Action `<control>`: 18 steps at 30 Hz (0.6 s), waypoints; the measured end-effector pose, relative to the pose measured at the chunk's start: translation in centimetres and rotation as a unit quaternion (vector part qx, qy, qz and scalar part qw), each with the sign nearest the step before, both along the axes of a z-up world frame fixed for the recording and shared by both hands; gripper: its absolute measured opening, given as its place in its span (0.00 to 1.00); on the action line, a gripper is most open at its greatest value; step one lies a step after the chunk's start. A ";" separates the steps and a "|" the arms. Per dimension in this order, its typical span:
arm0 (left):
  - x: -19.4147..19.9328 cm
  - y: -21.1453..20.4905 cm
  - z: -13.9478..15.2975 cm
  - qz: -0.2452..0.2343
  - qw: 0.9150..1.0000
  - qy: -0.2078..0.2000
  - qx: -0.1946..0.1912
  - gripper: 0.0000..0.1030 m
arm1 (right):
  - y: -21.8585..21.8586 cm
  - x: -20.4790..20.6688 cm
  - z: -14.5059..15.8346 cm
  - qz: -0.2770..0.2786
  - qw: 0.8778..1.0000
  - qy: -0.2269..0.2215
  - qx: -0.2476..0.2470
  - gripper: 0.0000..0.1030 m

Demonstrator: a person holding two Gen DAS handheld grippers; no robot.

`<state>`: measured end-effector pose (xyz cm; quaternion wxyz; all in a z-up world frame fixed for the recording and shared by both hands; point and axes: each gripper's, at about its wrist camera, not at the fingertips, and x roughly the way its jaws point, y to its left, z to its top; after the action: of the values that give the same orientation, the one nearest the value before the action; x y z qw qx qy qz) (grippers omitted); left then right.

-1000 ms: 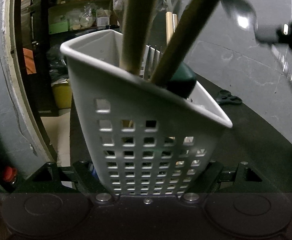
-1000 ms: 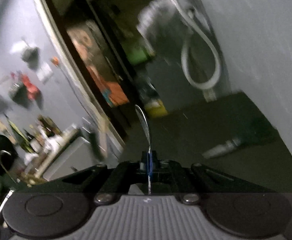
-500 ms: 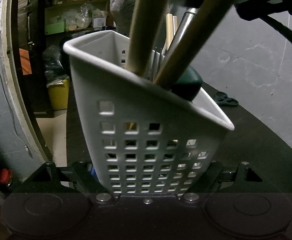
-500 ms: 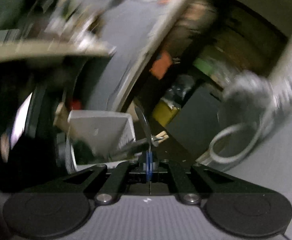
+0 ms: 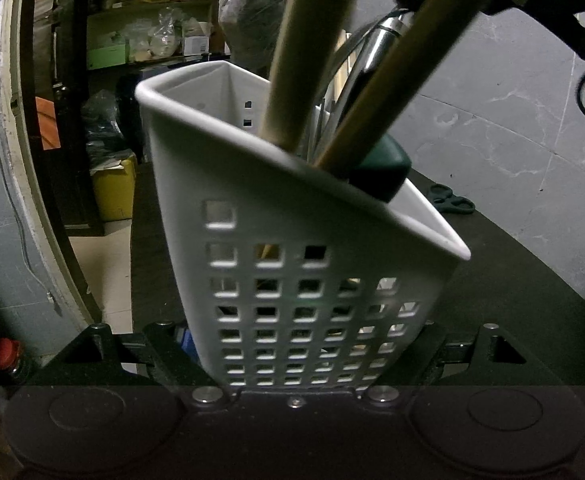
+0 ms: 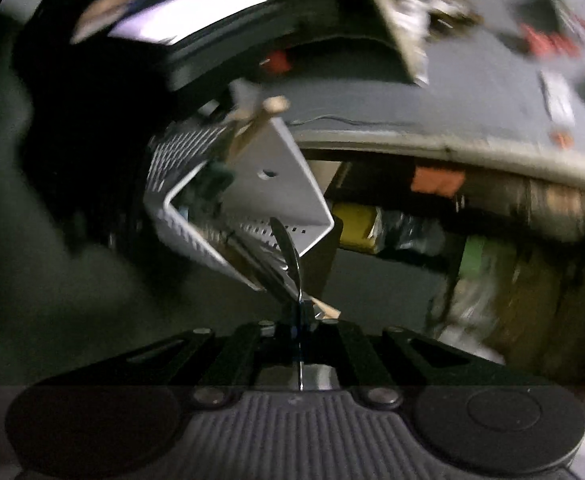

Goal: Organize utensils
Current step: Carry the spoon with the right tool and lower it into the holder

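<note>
The left tool [image 5: 292,376] clamps the white perforated caddy [image 5: 292,280] steady on the dark table [image 5: 512,280], among wooden handles [image 5: 300,60], while the right tool [image 6: 298,344], pinched shut on a spoon [image 6: 288,252], angles it toward the caddy's open mouth.

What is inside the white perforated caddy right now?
In the white caddy: two wooden handles, a dark green handle and shiny metal utensils. Their lower ends are mostly hidden by its wall.
</note>
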<state>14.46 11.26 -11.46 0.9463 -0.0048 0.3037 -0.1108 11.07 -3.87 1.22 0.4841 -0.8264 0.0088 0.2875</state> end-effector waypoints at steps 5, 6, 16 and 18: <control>0.0 0.0 0.0 0.001 1.000 0.000 0.002 0.81 | -0.9 0.5 -2.7 0.086 0.991 -0.044 -0.094 0.01; 0.0 0.1 0.0 0.001 1.000 0.000 0.002 0.81 | -1.1 0.7 -3.1 0.096 0.988 -0.047 -0.106 0.01; 0.0 0.0 0.0 0.002 1.000 0.000 0.001 0.81 | -1.1 2.9 -5.9 0.167 0.969 -0.061 -0.169 0.01; 0.0 0.0 0.0 0.002 1.000 0.001 0.001 0.81 | -1.2 2.7 -6.4 0.177 0.966 -0.065 -0.178 0.01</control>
<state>14.46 11.25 -11.41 0.9463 -0.0045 0.3044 -0.1089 13.80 -5.09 -5.18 0.2699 -0.9045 -0.1180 0.3085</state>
